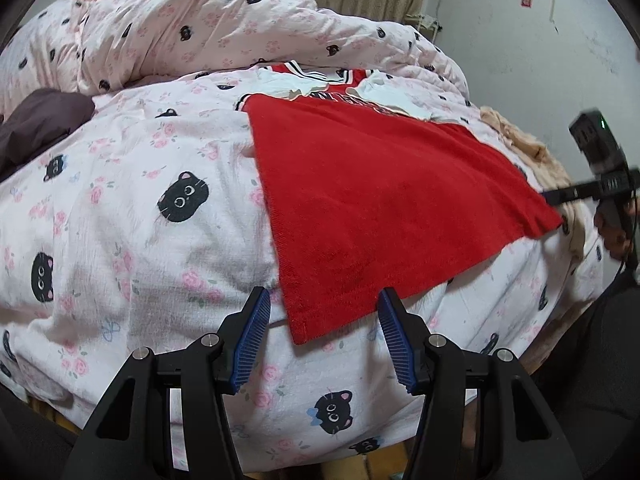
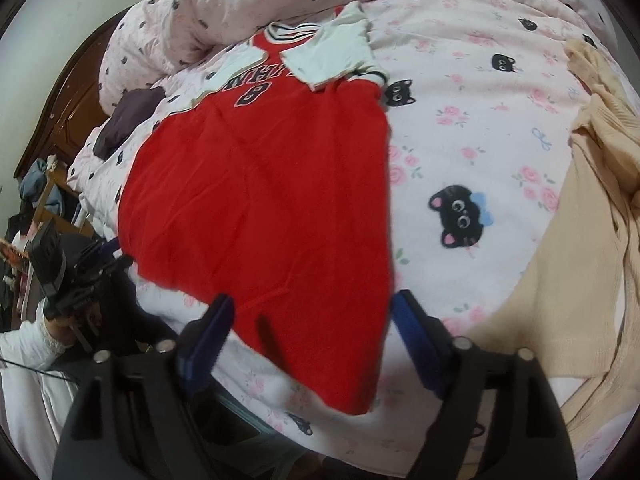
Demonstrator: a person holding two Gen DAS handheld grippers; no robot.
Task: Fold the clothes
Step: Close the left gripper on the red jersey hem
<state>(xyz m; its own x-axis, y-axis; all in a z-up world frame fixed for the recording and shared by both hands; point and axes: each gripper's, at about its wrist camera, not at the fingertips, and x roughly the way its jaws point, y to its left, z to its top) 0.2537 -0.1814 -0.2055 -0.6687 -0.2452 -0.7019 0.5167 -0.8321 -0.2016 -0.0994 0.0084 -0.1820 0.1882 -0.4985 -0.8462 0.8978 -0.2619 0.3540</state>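
Red jersey (image 2: 260, 184) lies flat on the bed (image 2: 480, 168), white sleeves (image 2: 336, 52) turned inward, body unfolded. Left gripper (image 1: 322, 320) and right gripper (image 2: 312, 328) both have jaws apart, straddling the hem corners, clamping nothing.

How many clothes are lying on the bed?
3: a red jersey with white sleeves in the middle, a beige knitted sweater at its right, a dark purple garment far left. More may be hidden.

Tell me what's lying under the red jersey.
The red jersey lies flat on a pink quilt with cat faces and roses. Whatever sits beneath the jersey's middle is covered.
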